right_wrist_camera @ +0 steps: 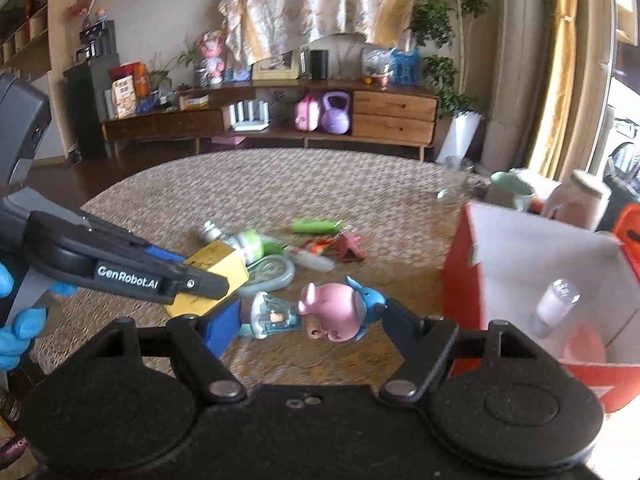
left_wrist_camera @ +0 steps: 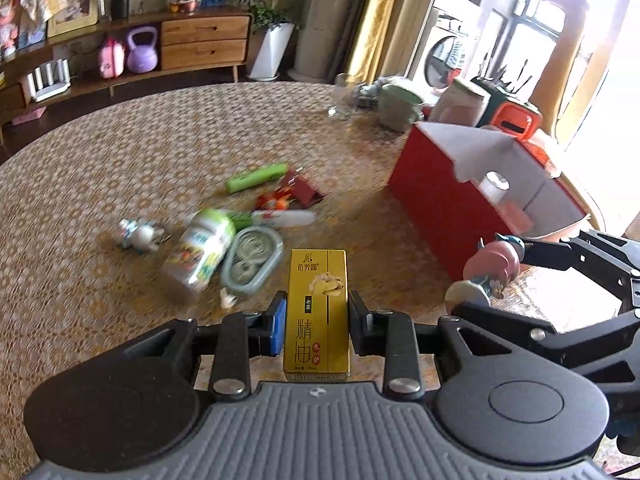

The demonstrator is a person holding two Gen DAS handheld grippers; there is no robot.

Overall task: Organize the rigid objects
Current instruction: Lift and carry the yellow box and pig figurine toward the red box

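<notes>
Carton [left_wrist_camera: 317,312] clamped mid-body in left gripper [left_wrist_camera: 317,322]: light, stiff, slick, crushable. Right gripper [right_wrist_camera: 312,316] grips pig toy [right_wrist_camera: 334,312] sideways; hard, odd-shaped. Red box [right_wrist_camera: 520,264] at 2 o'clock.

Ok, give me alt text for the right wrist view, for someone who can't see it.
The right gripper holds a pink pig figurine sideways above a woven tabletop. At left, the left gripper grips a yellow box; at right stands an open red box with a small bottle inside.
</notes>
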